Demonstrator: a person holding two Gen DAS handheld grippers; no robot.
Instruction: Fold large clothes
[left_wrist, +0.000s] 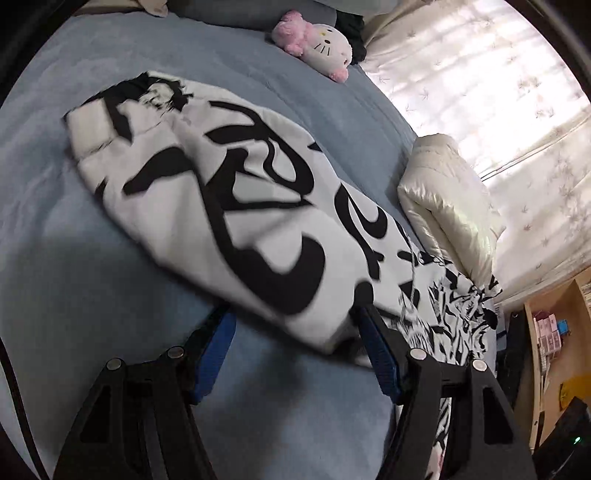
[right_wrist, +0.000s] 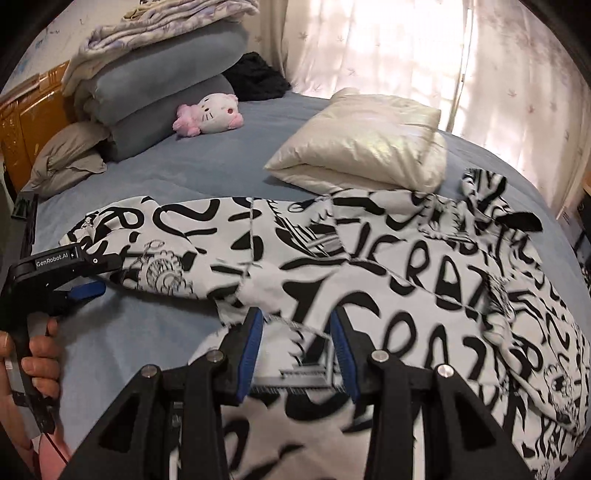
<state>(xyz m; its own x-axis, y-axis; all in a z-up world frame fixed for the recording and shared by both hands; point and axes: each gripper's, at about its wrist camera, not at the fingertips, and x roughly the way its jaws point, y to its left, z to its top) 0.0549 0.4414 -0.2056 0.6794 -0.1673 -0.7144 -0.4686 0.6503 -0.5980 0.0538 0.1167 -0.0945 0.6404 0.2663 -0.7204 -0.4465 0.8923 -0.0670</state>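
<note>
A large white garment with black lettering (left_wrist: 229, 199) lies spread on the blue bed (left_wrist: 74, 277); it also fills the right wrist view (right_wrist: 369, 266). My left gripper (left_wrist: 295, 317) is open, its blue-padded fingers (left_wrist: 214, 347) straddling the near edge of a sleeve-like part. In the right wrist view the left gripper (right_wrist: 92, 277) shows at the garment's left end. My right gripper (right_wrist: 295, 328) is open, its fingers (right_wrist: 251, 347) set either side of a fold of the garment.
A folded cream padded jacket (right_wrist: 365, 144) lies on the bed beyond the garment. A pink and white plush toy (right_wrist: 207, 114) and stacked grey bedding (right_wrist: 162, 85) sit at the head. Curtains (right_wrist: 406, 48) hang behind. A wooden shelf (left_wrist: 554, 339) stands beside the bed.
</note>
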